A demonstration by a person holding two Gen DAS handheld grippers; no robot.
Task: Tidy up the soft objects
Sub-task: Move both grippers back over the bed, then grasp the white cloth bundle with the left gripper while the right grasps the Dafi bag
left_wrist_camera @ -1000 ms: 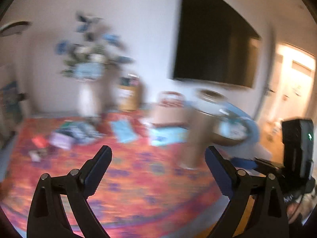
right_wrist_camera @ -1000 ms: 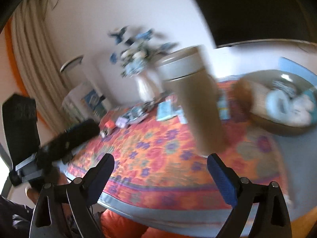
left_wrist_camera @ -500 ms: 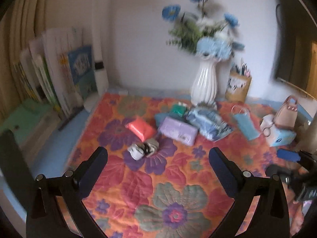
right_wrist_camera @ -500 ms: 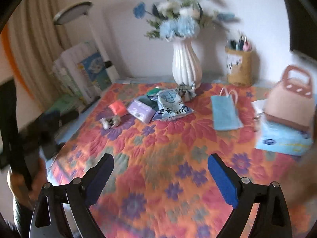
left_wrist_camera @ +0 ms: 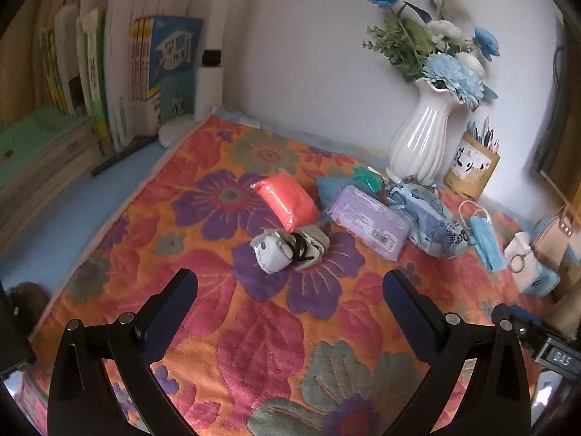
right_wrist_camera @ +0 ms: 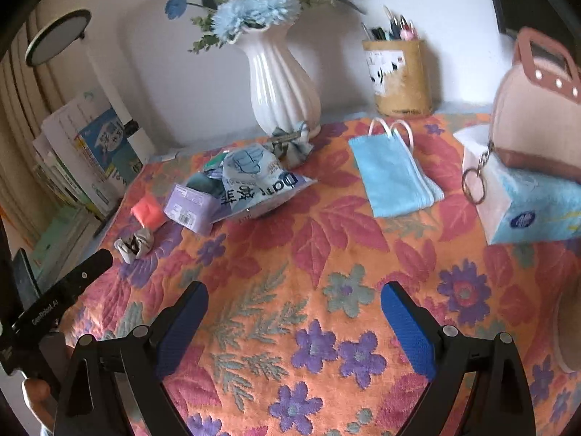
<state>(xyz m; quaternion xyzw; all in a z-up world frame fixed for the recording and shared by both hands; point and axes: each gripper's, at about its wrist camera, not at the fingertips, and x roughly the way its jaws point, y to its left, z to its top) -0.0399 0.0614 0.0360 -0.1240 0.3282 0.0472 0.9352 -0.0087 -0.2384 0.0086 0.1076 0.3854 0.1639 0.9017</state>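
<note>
Soft objects sit bunched at the back of the floral cloth (left_wrist_camera: pixel 254 345), and nothing is sorted yet. Both tools hang back over open cloth, well short of the pile, which reads to me as a survey before the first pick.

Left gripper (left_wrist_camera: pixel 290 290) first: jaws spread wide, nothing between them, lined up roughly on the balled socks (left_wrist_camera: pixel 290 249) just ahead. That looks like the easiest first grab, since the socks lie apart from the rest. Behind them the coral pack (left_wrist_camera: pixel 285 203) lies flat, and right of it the purple wipes pack (left_wrist_camera: pixel 366 221) leans against the crumpled mask bag (left_wrist_camera: pixel 432 225), which partly covers a teal item I can't identify. Those overlap, so I'd expect them to need peeling off one at a time.

Moving right, the white vase (right_wrist_camera: pixel 279 87) holds blue and white artificial flowers, upright against the wall. Next, the pen cup (right_wrist_camera: pixel 399 76) is stuffed with pens. In front lies the blue face mask (right_wrist_camera: pixel 392 178), flat and alone. At far right the tissue box (right_wrist_camera: pixel 537 214) carries a pink handbag (right_wrist_camera: pixel 537 112) on top, its key ring dangling over the side.

Right gripper (right_wrist_camera: pixel 294 312): also wide, empty, hovering over bare cloth.
</note>
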